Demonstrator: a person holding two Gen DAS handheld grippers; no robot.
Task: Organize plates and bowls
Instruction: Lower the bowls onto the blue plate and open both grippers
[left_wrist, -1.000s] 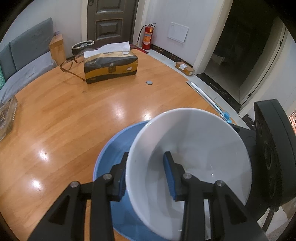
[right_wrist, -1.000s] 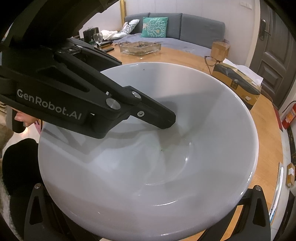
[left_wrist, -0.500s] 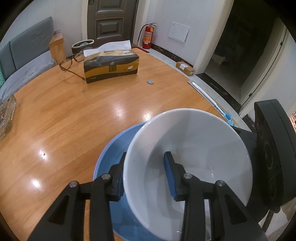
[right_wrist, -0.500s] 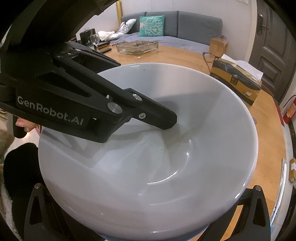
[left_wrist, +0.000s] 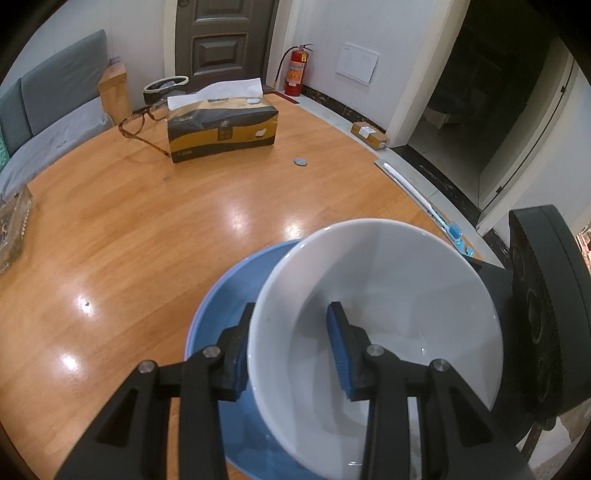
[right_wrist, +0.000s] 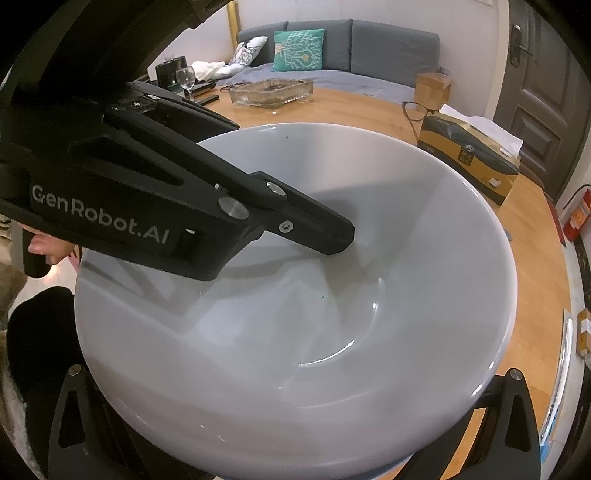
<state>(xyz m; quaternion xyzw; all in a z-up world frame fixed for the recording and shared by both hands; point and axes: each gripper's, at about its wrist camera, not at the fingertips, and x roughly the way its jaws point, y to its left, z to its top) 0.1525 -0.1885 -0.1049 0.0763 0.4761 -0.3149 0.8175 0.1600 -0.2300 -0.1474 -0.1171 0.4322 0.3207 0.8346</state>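
A white bowl (left_wrist: 399, 295) sits tilted over a blue plate (left_wrist: 225, 306) at the near edge of the round wooden table (left_wrist: 147, 229). My left gripper (left_wrist: 291, 354) straddles the bowl's near rim, one blue-padded finger inside and one outside, gripping it. In the right wrist view the same bowl (right_wrist: 332, 314) fills the frame with the left gripper's finger (right_wrist: 314, 232) reaching into it. My right gripper's arms spread wide under the bowl; its fingertips are hidden beneath it.
A tissue box (left_wrist: 221, 133), eyeglasses (left_wrist: 142, 127) and a coin (left_wrist: 300, 161) lie at the far side of the table. A glass ashtray (right_wrist: 271, 92) and a wine glass (right_wrist: 185, 79) stand at the sofa side. A black device (left_wrist: 546, 314) is at the right.
The bowl has shifted slightly toward the blue plate and tilted a little, still held by the left gripper. The right gripper stays under it.
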